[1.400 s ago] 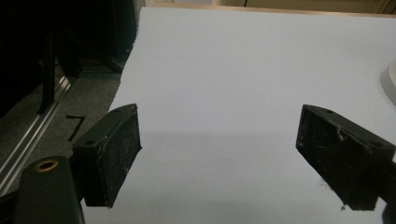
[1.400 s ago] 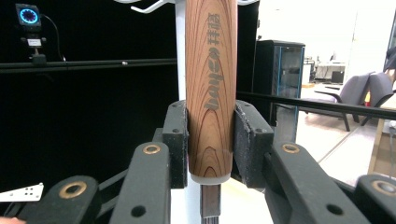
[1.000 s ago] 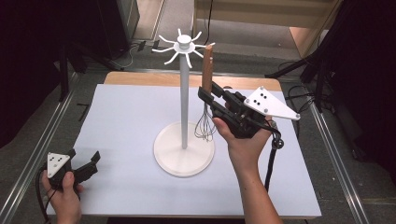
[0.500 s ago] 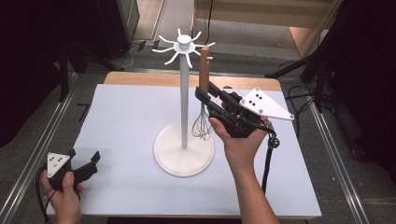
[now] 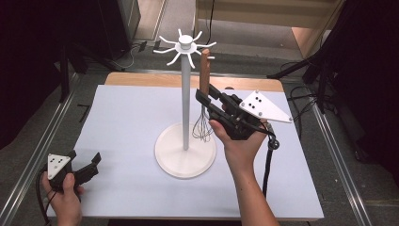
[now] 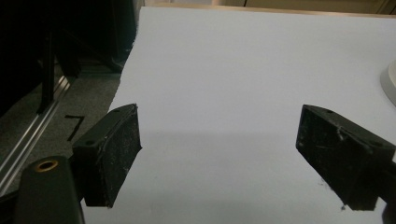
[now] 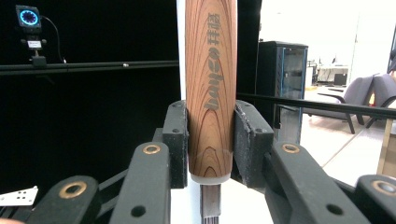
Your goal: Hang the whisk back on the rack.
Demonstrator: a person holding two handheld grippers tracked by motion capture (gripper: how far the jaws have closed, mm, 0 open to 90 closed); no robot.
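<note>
The right gripper [image 5: 205,96] has its fingers [image 7: 180,140] clamped on the wooden handle of the whisk [image 5: 204,75], held upright, wires down, just right of the white hook stand [image 5: 186,101]; the handle's top sits just below a right-hand hook; the left gripper [image 5: 89,165], fingers wide and empty, rests at the surface's [image 5: 122,122] near left.
</note>
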